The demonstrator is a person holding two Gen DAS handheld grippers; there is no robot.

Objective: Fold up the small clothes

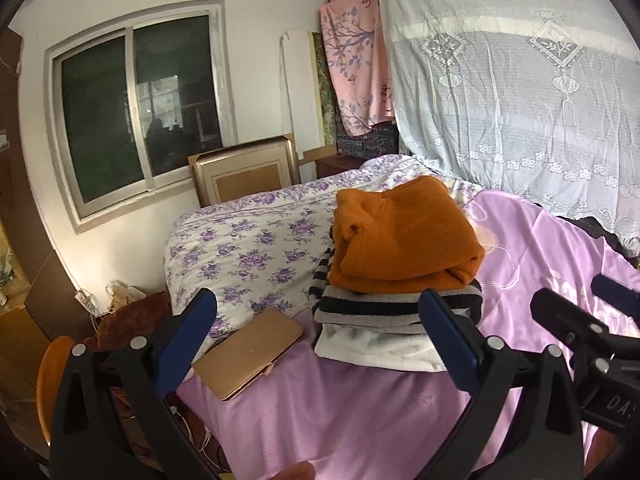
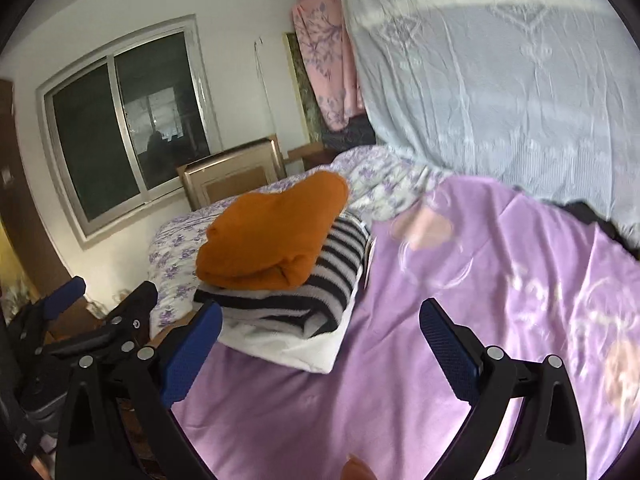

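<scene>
A home bedroom: a bed under a lilac satin sheet (image 1: pixel 360 420) and purple-flowered white quilt (image 1: pixel 248 240), a sliding window (image 1: pixel 136 112) behind it, a white lace curtain (image 1: pixel 500 92) alongside.

A gold case (image 1: pixel 248 354) is lying on the lilac bedspread (image 1: pixel 360 412), lace curtain (image 1: pixel 512 92) hanging beside a dark window (image 1: pixel 136 108).

A folded orange garment (image 1: pixel 404 236) lies on top of a folded black-and-white striped one (image 1: pixel 396 306), which rests on a folded white piece (image 1: pixel 376 346), all stacked on the pink bedspread (image 1: pixel 360 420)
</scene>
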